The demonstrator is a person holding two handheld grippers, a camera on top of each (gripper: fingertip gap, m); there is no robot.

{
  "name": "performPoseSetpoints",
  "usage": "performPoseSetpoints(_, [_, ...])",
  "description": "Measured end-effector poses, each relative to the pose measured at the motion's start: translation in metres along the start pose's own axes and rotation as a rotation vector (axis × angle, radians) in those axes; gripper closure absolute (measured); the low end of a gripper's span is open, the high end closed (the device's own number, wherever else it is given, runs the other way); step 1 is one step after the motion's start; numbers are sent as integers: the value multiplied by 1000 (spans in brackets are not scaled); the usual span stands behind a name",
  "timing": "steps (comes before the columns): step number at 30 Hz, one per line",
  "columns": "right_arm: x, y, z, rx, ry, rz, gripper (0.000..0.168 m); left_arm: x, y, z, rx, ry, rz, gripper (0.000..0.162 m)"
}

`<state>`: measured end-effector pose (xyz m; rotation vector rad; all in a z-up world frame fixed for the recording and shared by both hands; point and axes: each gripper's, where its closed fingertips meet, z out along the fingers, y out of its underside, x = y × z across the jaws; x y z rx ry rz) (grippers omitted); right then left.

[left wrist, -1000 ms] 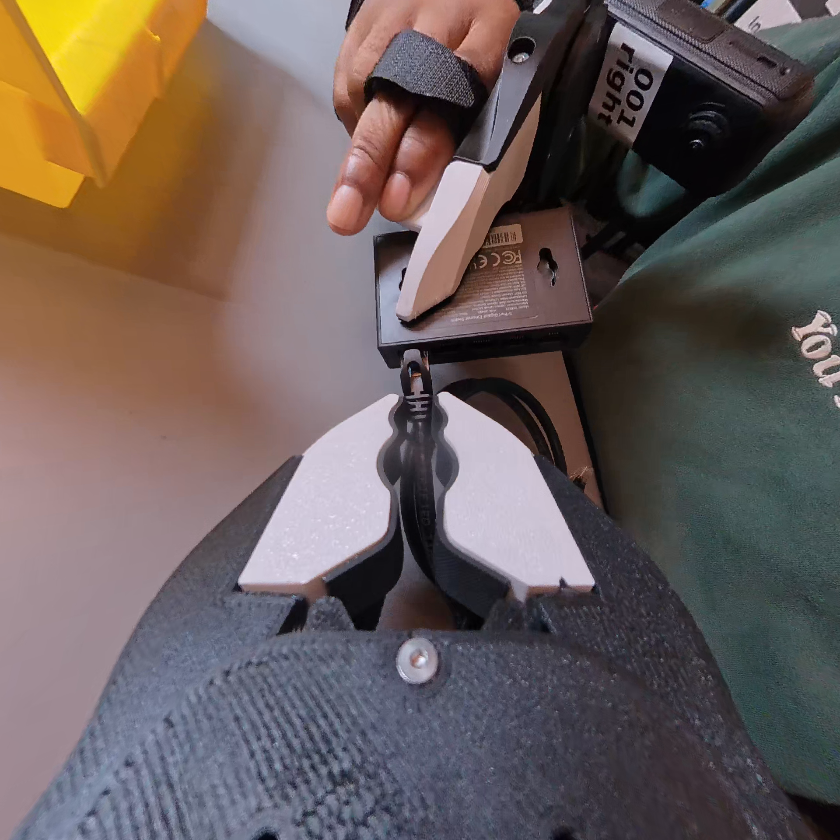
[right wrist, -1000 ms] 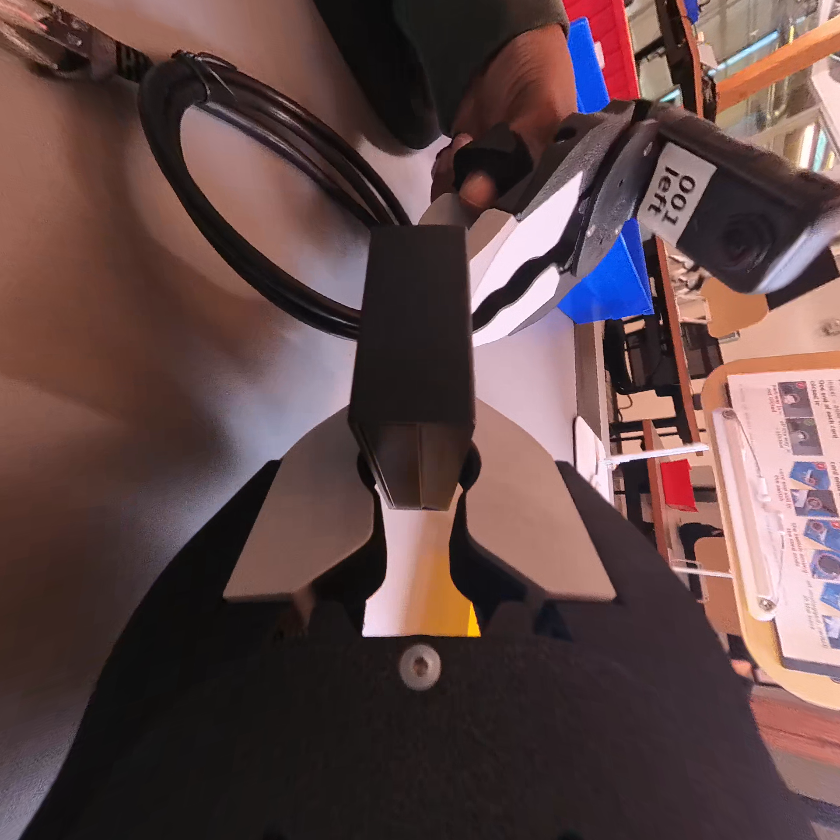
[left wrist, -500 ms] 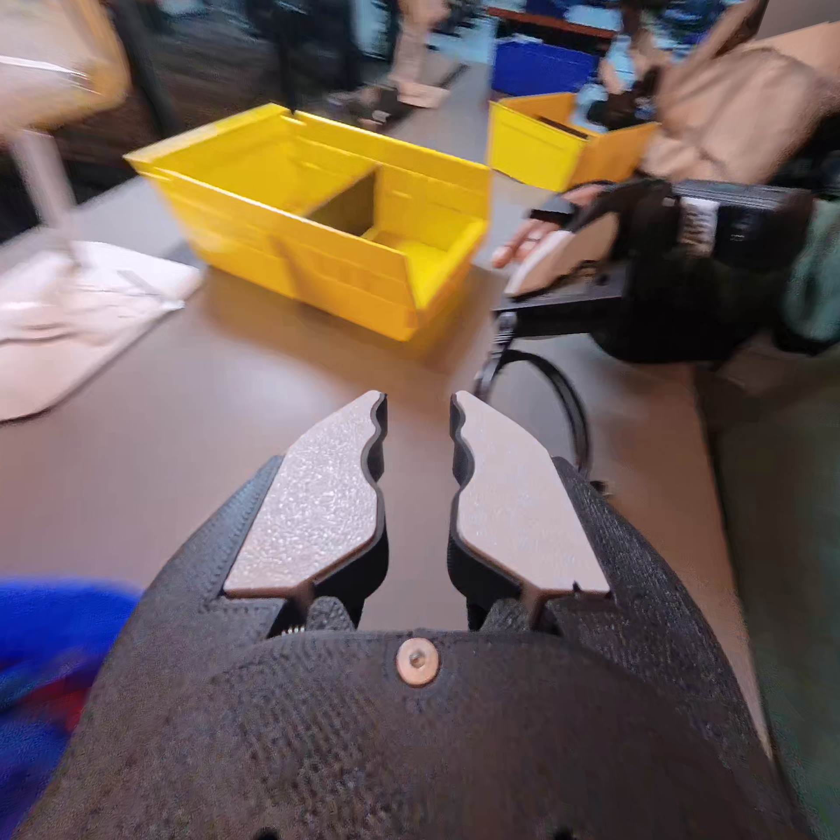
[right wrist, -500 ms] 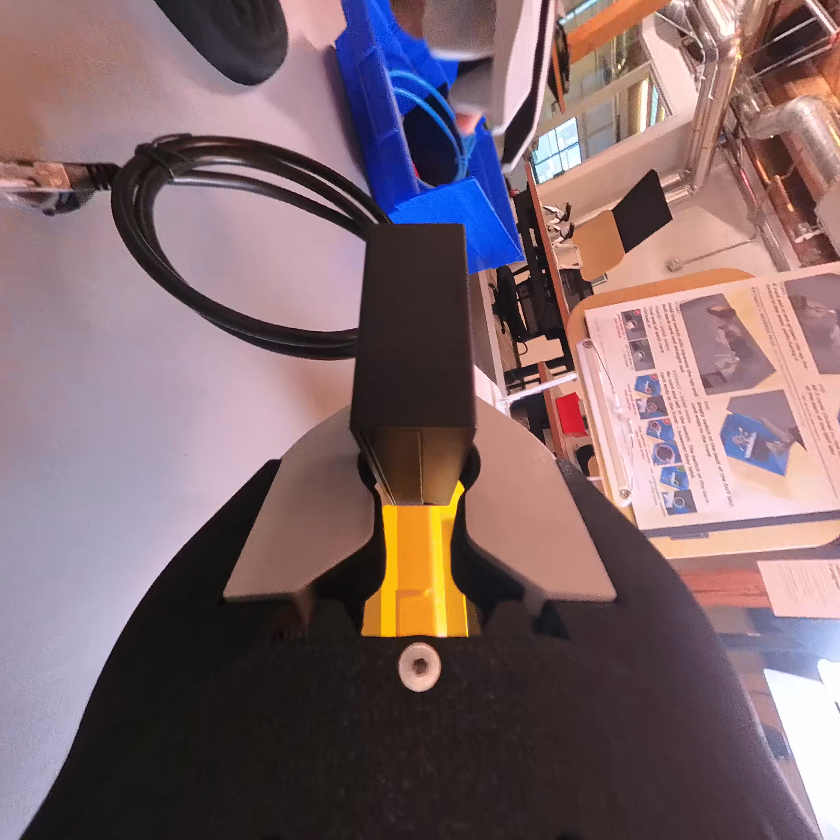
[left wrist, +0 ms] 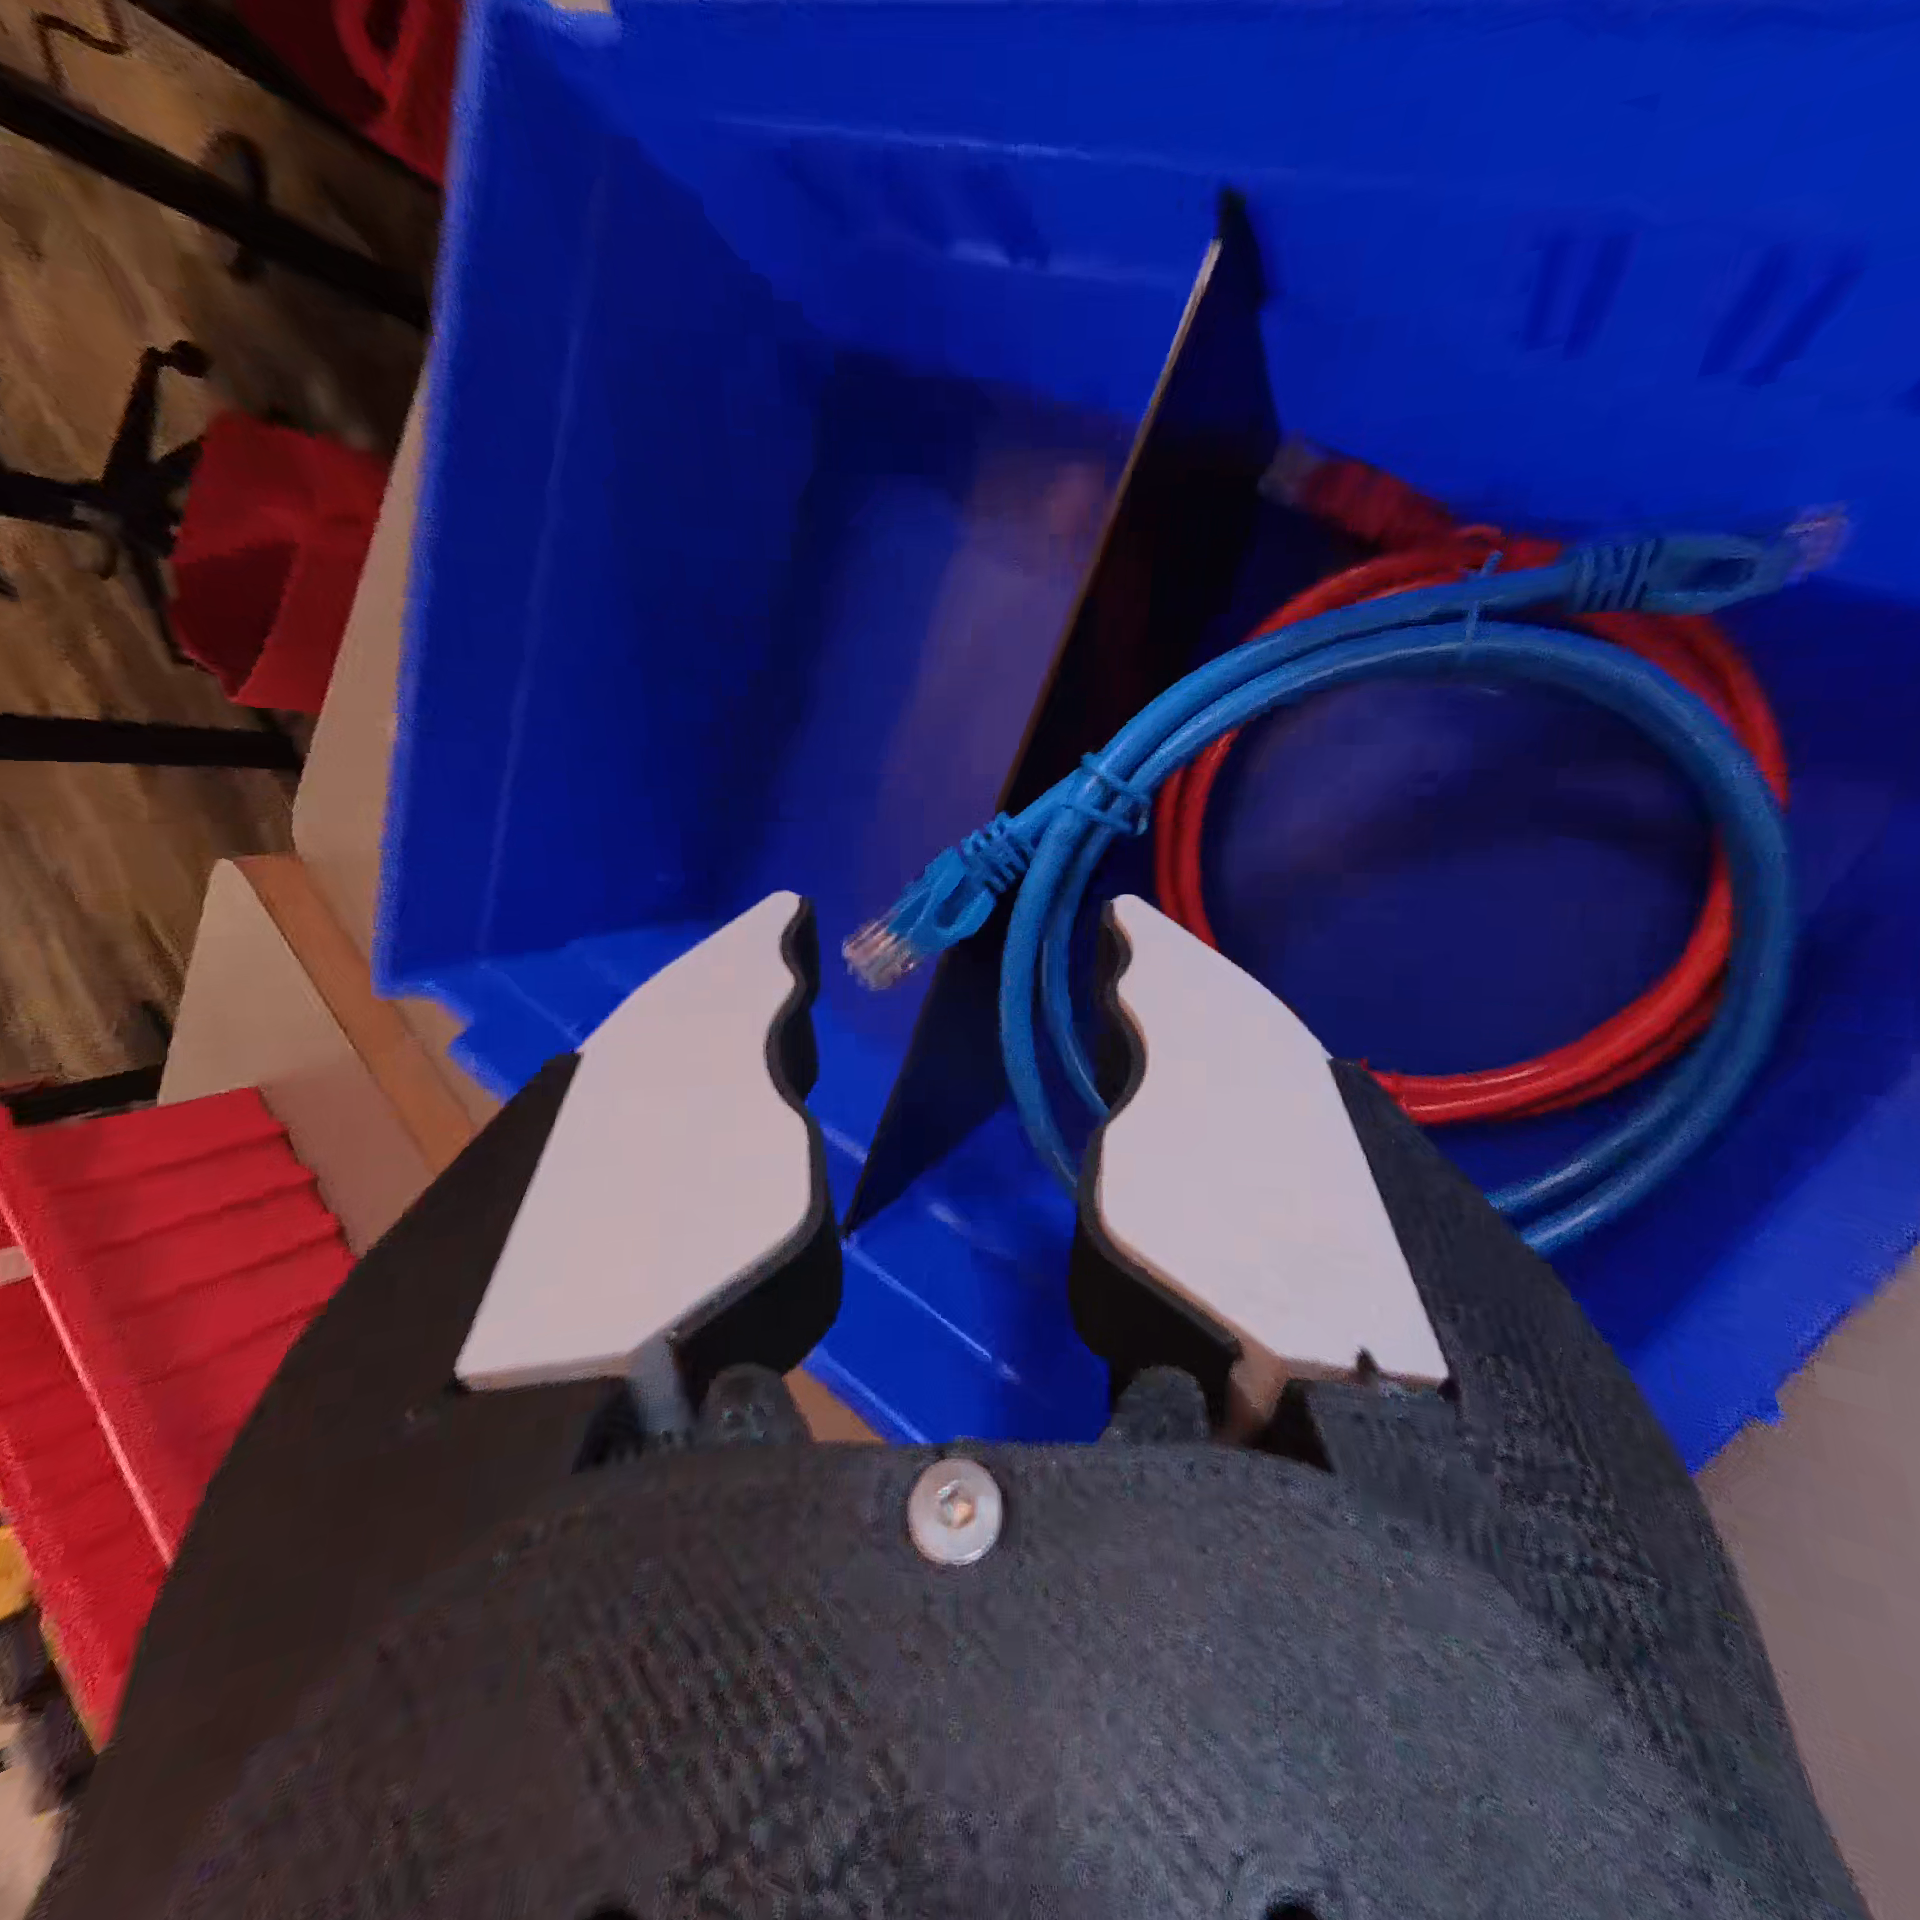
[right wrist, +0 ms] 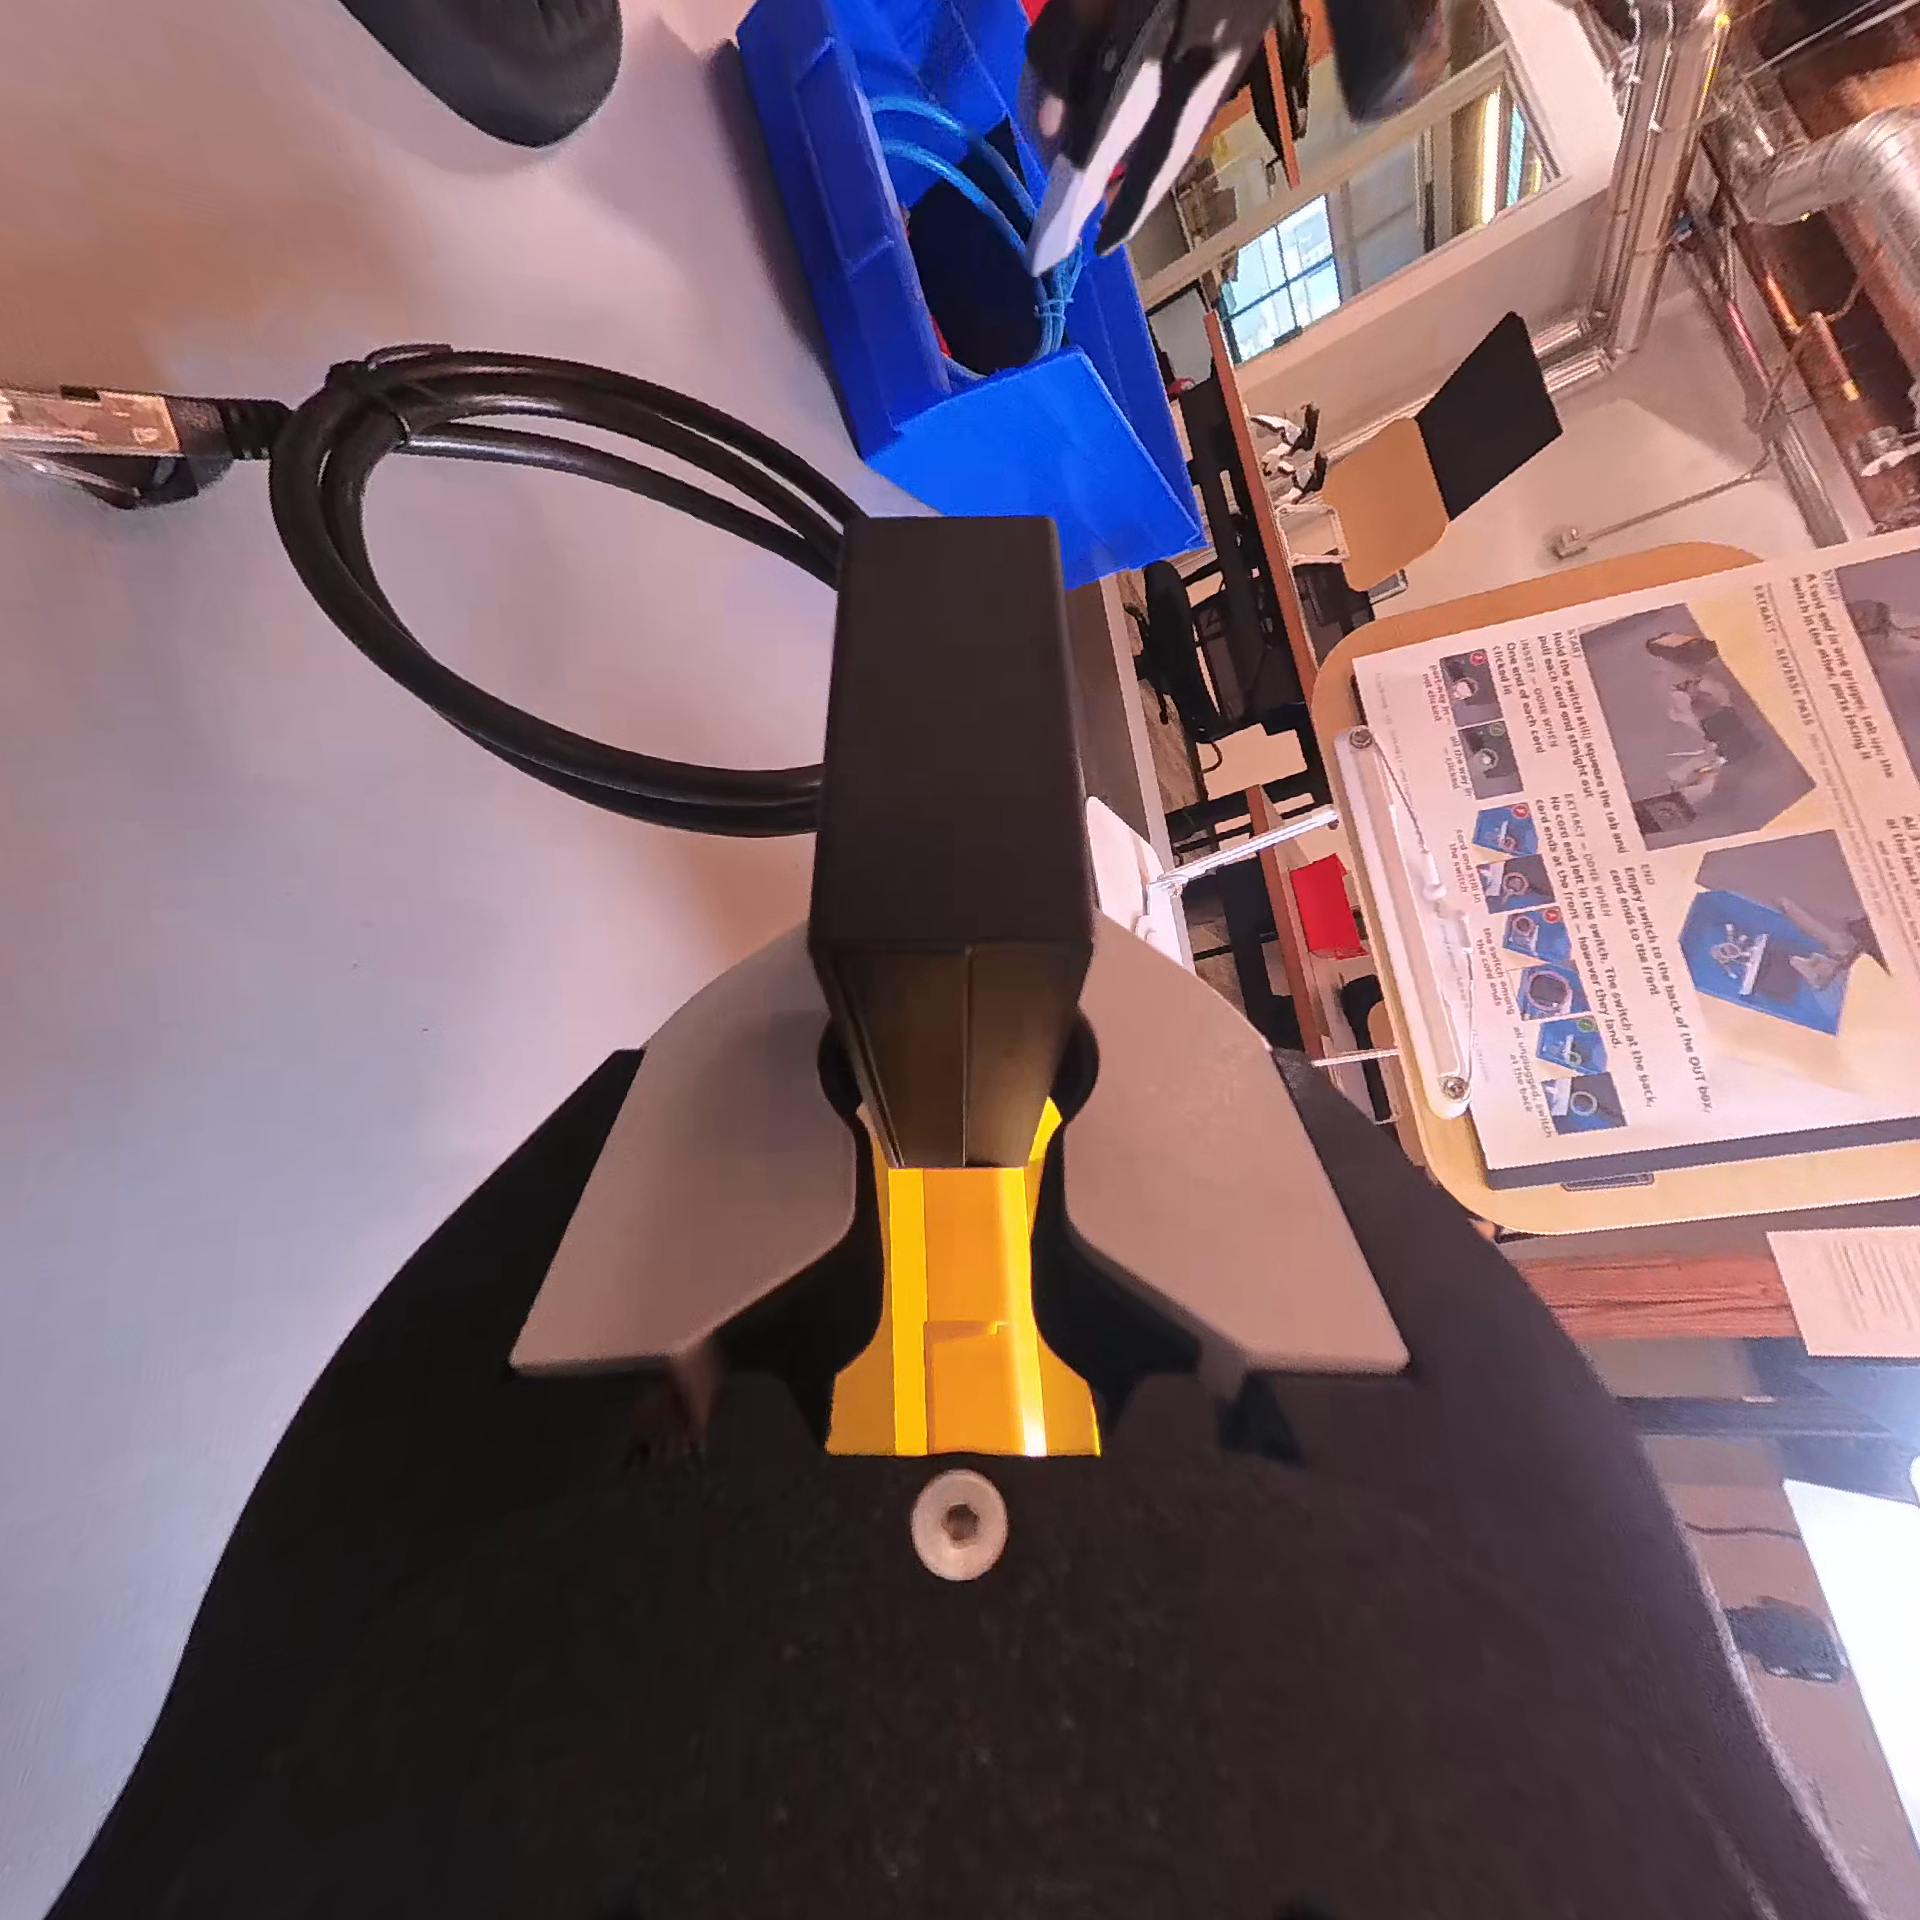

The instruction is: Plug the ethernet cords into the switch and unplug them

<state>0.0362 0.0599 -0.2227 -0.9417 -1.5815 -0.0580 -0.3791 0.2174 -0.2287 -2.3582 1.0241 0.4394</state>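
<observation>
One pale table top (right wrist: 312, 935) carries one deep blue plastic bin (left wrist: 644, 540), split into two compartments by one dark upright divider panel (left wrist: 1132, 582). Three ethernet cords show in all. One black coiled cord (right wrist: 540, 665) lies loose on the table beside the switch, one clear-tipped plug (right wrist: 94, 426) pointing away and its coil running behind the switch; whether its other end is seated in a port cannot be told. One blue coiled cord (left wrist: 1558, 665) and one red coiled cord (left wrist: 1621, 1049) lie in the right-hand compartment of the bin, the blue on top of the red, and the blue cord's near plug (left wrist: 914, 925) sticks up across the divider's edge. The one black box-shaped switch (right wrist: 951, 748) is held up off the table, end-on in the right gripper (right wrist: 956, 1039), whose jaws are clamped on its narrow end. The left gripper (left wrist: 956, 935) hovers over the bin with its jaws wide apart and nothing between them, the blue plug just beyond its fingertips, not touching.
</observation>
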Motion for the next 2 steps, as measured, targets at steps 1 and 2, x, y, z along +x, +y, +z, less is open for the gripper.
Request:
performPoseSetpoints(1, [0, 0, 0, 0, 1, 3, 138, -1, 3, 10, -41, -8, 52, 109])
performPoseSetpoints(2, [1, 1, -1, -1, 2, 4, 138, -1, 6, 18, -74, -18, 122, 112])
